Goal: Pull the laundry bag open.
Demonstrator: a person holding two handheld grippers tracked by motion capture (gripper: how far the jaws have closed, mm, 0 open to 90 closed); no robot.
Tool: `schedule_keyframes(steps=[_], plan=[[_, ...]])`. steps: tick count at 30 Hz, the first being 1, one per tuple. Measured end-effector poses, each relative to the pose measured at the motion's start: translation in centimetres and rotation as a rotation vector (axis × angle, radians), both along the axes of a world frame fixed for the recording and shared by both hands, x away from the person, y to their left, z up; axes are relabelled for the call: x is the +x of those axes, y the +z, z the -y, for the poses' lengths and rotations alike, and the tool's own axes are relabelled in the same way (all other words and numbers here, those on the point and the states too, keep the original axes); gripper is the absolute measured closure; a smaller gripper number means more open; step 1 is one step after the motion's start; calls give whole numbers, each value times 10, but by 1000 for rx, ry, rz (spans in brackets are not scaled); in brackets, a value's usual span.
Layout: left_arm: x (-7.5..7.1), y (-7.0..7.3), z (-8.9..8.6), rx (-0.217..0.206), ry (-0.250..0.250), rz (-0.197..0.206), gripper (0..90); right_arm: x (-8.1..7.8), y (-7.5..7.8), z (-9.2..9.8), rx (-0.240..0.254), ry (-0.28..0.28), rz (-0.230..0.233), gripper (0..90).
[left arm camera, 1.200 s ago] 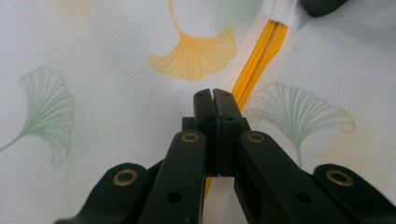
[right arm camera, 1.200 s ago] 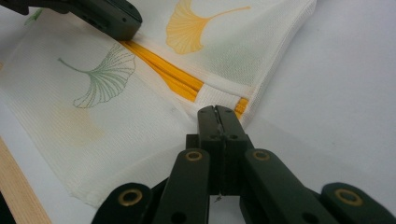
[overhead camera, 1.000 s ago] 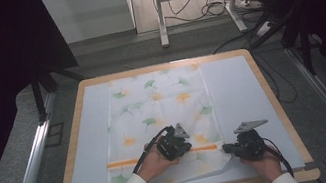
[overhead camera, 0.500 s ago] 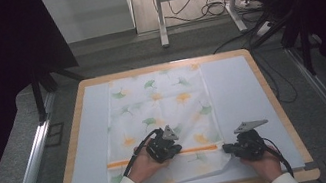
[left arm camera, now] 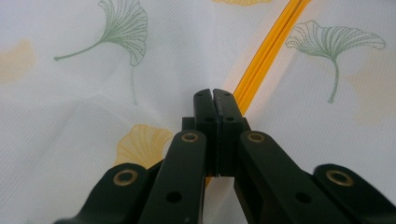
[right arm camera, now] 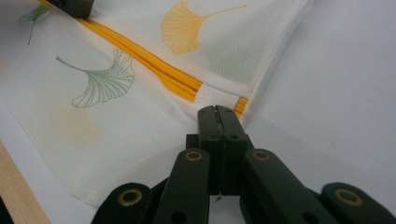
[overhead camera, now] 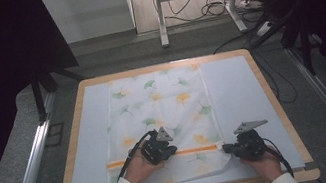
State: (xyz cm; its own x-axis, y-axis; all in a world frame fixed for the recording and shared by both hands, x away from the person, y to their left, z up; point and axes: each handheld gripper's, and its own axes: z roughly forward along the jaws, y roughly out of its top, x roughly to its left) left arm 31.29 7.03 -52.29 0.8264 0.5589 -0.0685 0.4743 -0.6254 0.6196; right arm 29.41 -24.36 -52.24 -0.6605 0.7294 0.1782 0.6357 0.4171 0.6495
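Mesh bag [overhead camera: 165, 116] flat on table [overhead camera: 245, 82], left gripper [left arm camera: 213, 93] closed over orange zipper [left arm camera: 266, 51], right gripper [right arm camera: 217, 111] closed at its right end. Likely zipper step; next, sliding leftward along track.

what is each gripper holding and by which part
Both grippers' jaws are closed. The left gripper sits over the white ginkgo-print mesh bag's orange zipper; the right gripper at its end. Actual pinching cannot be told.
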Motion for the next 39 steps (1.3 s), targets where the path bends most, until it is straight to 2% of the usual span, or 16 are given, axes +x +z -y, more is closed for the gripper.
schedule_keyframes(steps=[10, 39], plan=[[-3, 0, -7, 7, 16, 3, 900, 0, 0, 0, 0, -3, 2, 900], [-11, -2, -60, 23, 111, -10, 900, 0, 0, -1, -1, 0, 2, 899]])
